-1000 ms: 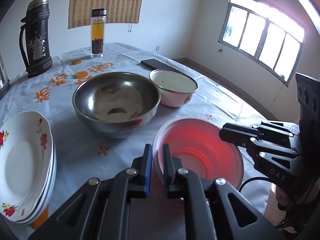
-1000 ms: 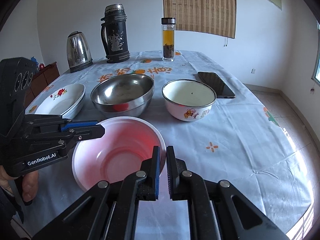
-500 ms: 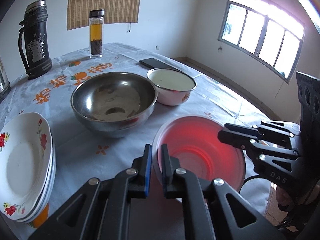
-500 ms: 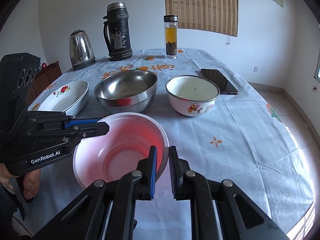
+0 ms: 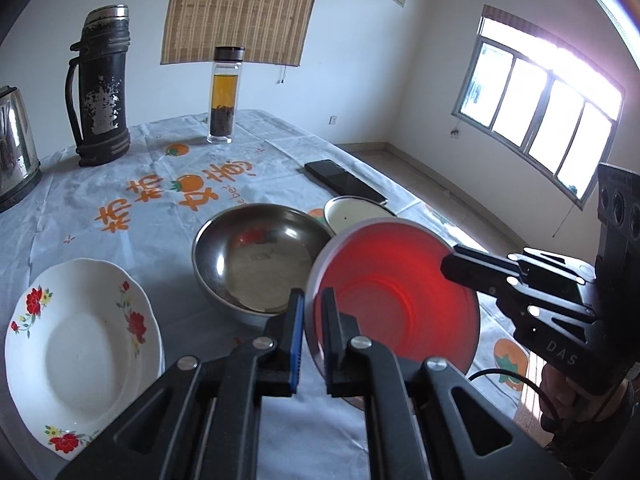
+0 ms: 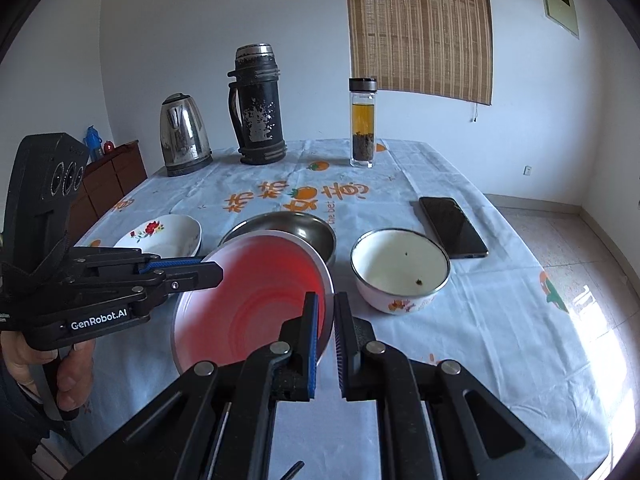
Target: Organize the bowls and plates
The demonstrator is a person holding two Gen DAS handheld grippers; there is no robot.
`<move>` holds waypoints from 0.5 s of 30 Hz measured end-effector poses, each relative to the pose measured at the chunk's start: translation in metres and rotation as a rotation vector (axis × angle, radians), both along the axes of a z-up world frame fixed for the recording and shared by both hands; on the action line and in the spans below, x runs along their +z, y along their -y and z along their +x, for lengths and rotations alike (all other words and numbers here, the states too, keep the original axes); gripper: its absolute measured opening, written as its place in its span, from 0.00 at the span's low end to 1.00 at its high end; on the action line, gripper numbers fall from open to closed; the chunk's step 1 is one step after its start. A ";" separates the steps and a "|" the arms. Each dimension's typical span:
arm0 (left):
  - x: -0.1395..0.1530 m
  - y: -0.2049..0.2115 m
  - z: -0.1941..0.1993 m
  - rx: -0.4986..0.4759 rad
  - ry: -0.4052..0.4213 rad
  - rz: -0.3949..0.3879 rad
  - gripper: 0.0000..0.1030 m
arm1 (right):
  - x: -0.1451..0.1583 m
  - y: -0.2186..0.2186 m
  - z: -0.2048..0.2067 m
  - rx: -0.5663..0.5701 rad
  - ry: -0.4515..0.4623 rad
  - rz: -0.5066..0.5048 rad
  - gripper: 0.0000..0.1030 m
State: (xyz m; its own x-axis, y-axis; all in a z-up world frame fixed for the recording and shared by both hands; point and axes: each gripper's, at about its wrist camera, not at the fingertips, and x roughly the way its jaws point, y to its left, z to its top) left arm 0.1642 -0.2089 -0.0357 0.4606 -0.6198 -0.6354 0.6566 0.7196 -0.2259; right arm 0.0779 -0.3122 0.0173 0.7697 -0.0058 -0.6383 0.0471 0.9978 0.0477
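Observation:
A red plastic bowl (image 5: 400, 292) (image 6: 256, 300) hangs tilted above the table, overlapping the near edge of the steel bowl (image 5: 256, 256) (image 6: 304, 226). My left gripper (image 5: 310, 300) (image 6: 218, 274) is shut on the red bowl's left rim. On the opposite rim my right gripper (image 6: 326, 300) (image 5: 446, 266) grips too, its jaws closing on it. A white enamel bowl (image 6: 400, 276) (image 5: 352, 212) stands to the right of the steel bowl. A stack of flowered plates (image 5: 80, 336) (image 6: 168, 236) lies to the left.
A black phone (image 6: 452, 226) lies beyond the enamel bowl. At the far end of the table (image 6: 480, 340) stand a black thermos (image 6: 258, 108), a steel kettle (image 6: 184, 136) and a glass tea bottle (image 6: 362, 124). A hand (image 6: 68, 384) holds the left gripper's handle.
Both grippers have risen with the red bowl between them. It has left the tablecloth and now hangs tilted, partly in front of the steel bowl.

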 end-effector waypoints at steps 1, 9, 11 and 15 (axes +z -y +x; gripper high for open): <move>0.002 0.000 0.003 0.006 0.002 0.002 0.05 | 0.003 -0.001 0.004 0.004 0.008 -0.009 0.08; 0.019 0.007 0.021 0.052 0.043 0.036 0.05 | 0.018 0.002 0.028 0.015 0.044 -0.037 0.08; 0.022 0.008 0.026 0.062 0.045 0.037 0.05 | 0.021 0.004 0.034 0.016 0.048 -0.040 0.08; 0.024 0.011 0.039 0.081 0.033 0.041 0.05 | 0.023 0.007 0.048 0.021 0.041 -0.048 0.08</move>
State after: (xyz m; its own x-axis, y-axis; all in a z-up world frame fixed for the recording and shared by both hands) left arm 0.2028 -0.2195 -0.0118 0.5292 -0.5534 -0.6431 0.6027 0.7788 -0.1742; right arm 0.1255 -0.3187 0.0405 0.7957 -0.0196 -0.6054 0.0251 0.9997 0.0007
